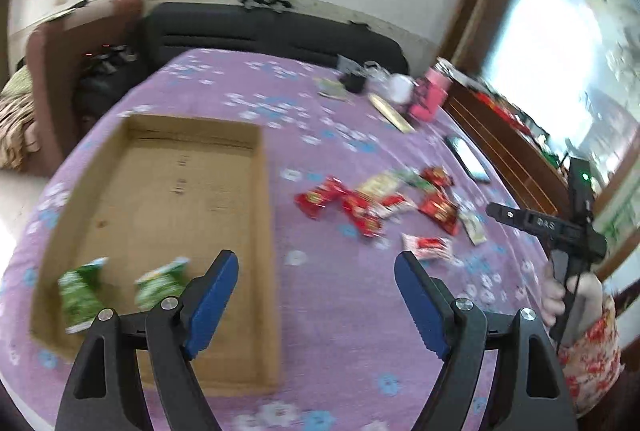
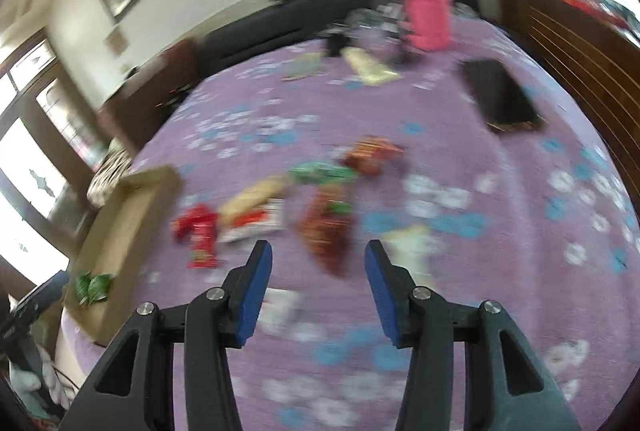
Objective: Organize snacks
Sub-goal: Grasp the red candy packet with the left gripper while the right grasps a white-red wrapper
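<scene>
Your left gripper (image 1: pixel 316 295) and right gripper (image 2: pixel 318 283) hover wide apart, empty, over a purple floral tablecloth (image 1: pixel 320 311), snack packets (image 1: pixel 372 203) scattered right of the cardboard tray (image 1: pixel 266 231).

A matt brown cardboard box (image 1: pixel 168 191) is sitting at the left of the frame on soft purple cloth (image 1: pixel 320 311). Glossy plastic snack packets (image 1: pixel 360 203) are catching light at centre right.

A cardboard tray (image 1: pixel 160 191) lies on the desk (image 1: pixel 332 311). Two snack packets (image 1: pixel 80 295) sit inside it, at its near end. To the tray's right, apart from it, a loose heap of snack packets (image 1: pixel 376 203) lies on the desk. Right of the heap, farther from the tray, lies a phone (image 1: pixel 468 159). Beyond the tray's far right corner stands a cup (image 1: pixel 430 99), with a sofa (image 1: pixel 276 31) behind the desk.
</scene>
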`<control>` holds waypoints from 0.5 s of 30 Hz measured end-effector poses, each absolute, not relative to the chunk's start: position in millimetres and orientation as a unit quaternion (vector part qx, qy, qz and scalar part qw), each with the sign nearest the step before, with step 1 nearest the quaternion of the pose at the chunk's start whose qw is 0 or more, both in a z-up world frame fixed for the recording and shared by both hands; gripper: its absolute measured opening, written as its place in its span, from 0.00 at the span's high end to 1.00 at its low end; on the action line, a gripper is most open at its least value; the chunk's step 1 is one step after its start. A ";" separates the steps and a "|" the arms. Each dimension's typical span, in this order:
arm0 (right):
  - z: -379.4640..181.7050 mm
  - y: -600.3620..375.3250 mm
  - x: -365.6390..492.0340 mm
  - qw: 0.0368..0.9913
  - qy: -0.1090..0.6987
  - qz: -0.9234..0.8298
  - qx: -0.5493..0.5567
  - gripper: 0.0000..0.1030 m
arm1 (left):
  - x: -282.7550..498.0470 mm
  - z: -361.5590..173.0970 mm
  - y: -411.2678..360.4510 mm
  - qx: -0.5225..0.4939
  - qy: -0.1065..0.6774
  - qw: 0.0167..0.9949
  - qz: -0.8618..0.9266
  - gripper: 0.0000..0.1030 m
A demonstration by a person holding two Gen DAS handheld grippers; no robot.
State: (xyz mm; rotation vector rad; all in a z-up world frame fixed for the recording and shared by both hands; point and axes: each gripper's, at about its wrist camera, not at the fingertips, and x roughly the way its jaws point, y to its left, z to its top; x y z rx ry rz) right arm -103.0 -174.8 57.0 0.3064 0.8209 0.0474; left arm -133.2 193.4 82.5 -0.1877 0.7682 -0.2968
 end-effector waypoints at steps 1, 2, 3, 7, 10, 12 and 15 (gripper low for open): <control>53.1 -181.1 -100.8 0.903 0.402 0.022 0.153 0.54 | -130.7 80.8 184.5 -0.089 0.378 0.909 -0.151 0.19; 50.9 -182.3 -99.8 0.901 0.405 0.023 0.154 0.54 | -128.9 79.4 177.4 -0.086 0.382 0.907 -0.156 0.19; 47.2 -180.2 -98.9 0.899 0.409 0.031 0.153 0.54 | -127.4 77.6 169.8 -0.083 0.387 0.904 -0.161 0.19; 39.1 -139.5 -91.5 0.890 0.429 0.112 0.104 0.52 | -120.4 71.5 151.5 -0.077 0.403 0.896 -0.171 0.19; 29.1 -99.4 -80.9 0.886 0.437 0.154 0.033 0.48 | -108.9 67.7 149.6 -0.101 0.416 0.887 -0.175 0.19; 21.5 -82.6 -74.2 0.884 0.438 0.164 -0.006 0.48 | -99.8 66.2 147.8 -0.111 0.422 0.883 -0.172 0.19; 11.4 -65.4 -70.7 0.878 0.441 0.182 -0.039 0.48 | -85.3 63.1 141.1 -0.109 0.430 0.881 -0.165 0.19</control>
